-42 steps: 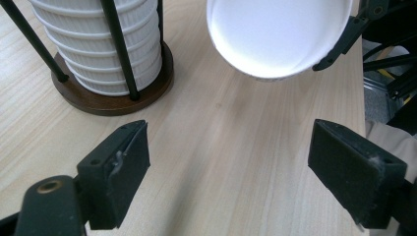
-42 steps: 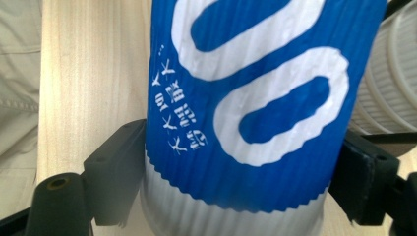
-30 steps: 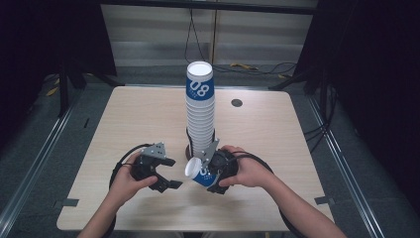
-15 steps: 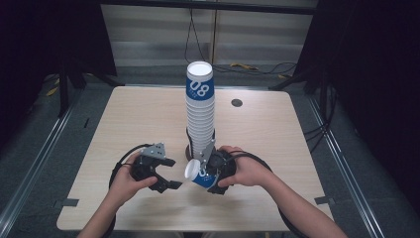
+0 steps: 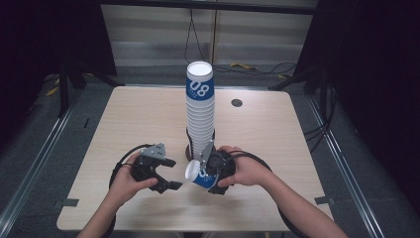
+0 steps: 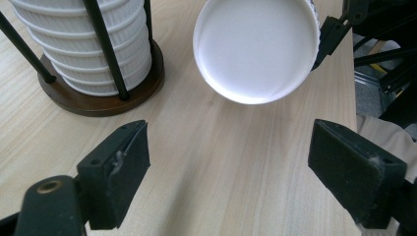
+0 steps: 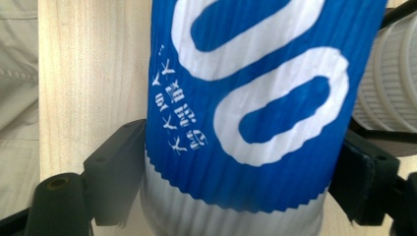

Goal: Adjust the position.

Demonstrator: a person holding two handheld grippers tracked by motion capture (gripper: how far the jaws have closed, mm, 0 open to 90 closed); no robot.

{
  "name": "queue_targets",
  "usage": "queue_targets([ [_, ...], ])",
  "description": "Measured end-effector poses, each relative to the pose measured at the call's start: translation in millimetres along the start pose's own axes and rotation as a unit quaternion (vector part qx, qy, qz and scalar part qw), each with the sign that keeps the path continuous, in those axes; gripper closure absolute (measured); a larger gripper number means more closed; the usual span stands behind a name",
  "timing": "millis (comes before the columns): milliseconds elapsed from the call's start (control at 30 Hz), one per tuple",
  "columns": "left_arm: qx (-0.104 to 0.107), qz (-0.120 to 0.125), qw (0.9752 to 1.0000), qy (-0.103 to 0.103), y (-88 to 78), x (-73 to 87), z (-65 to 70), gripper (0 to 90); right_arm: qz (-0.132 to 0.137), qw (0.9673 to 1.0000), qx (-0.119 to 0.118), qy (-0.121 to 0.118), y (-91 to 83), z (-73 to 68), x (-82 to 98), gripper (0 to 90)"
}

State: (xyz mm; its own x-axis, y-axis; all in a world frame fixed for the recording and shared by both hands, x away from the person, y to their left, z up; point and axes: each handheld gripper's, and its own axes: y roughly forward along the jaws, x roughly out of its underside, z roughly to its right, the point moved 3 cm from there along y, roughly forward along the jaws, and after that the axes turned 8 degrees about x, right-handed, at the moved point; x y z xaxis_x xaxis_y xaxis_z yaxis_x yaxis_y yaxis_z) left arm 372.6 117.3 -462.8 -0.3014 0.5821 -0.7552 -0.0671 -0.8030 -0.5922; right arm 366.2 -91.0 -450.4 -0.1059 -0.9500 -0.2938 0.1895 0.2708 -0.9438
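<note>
The right claw is clamped across the blue-and-white cup, holding it on its side just above the tabletop near the front edge, mouth turned toward the left claw. The left claw is spread wide and holds nothing, apparently ready to take the cup. Just behind, the cup stack stands upright in its holder, keeping it steady.
</note>
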Motion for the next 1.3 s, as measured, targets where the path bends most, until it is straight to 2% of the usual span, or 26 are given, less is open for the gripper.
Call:
queue_targets([
  [200,0.002,-0.001,1.0,0.001,1.2,-0.2,0.4,15.7,-0.013,0.9999,-0.003,-0.006,1.5,0.1,-0.4,17.5],
  [233,0.003,0.0,1.0,0.001,1.7,-0.3,0.5,15.7,-0.011,0.9998,-0.006,-0.015,2.3,1.1,-0.6,17.5],
  [267,0.005,0.002,1.0,-0.001,2.3,-0.4,0.8,15.7,-0.022,0.9997,-0.006,-0.008,1.5,-0.2,-0.7,17.5],
  [367,0.004,-0.002,1.0,-0.001,2.3,-0.7,0.7,15.7,-0.029,0.9995,-0.01,-0.013,1.4,-0.3,-1.3,17.5],
  [533,0.01,0.004,0.9999,0.005,2.5,-1.0,1.2,15.7,-0.034,0.9992,-0.011,-0.019,-0.8,-0.4,-4.2,17.5],
  [567,0.011,-0.001,0.9999,0.006,2.0,-1.2,1.5,15.7,-0.034,0.9991,-0.012,-0.02,-0.8,-0.4,-4.5,17.5],
  [700,0.022,0.008,0.9997,0.01,2.7,-3.1,3.4,15.7,-0.038,0.999,-0.011,-0.022,-1.5,-1.3,-6.5,17.5],
  [733,0.022,0.008,0.9997,0.011,2.9,-3.9,3.9,15.7,-0.032,0.999,-0.012,-0.029,-0.7,-0.8,-7.2,17.5],
  [933,0.024,0.007,0.9996,0.014,6.1,-8.2,4.8,15.7,-0.035,0.9988,-0.013,-0.032,-1.1,-1.8,-10.0,17.5],
  [1100,0.034,0.009,0.9992,0.017,9.2,-11.2,6.3,15.7,-0.029,0.999,-0.011,-0.033,-1.6,-2.3,-12.0,17.5],
  [1300,0.035,0.024,0.9989,0.021,11.3,-15.5,6.7,15.7,-0.025,0.9991,-0.011,-0.032,-3.2,-2.9,-14.4,17.5],
])
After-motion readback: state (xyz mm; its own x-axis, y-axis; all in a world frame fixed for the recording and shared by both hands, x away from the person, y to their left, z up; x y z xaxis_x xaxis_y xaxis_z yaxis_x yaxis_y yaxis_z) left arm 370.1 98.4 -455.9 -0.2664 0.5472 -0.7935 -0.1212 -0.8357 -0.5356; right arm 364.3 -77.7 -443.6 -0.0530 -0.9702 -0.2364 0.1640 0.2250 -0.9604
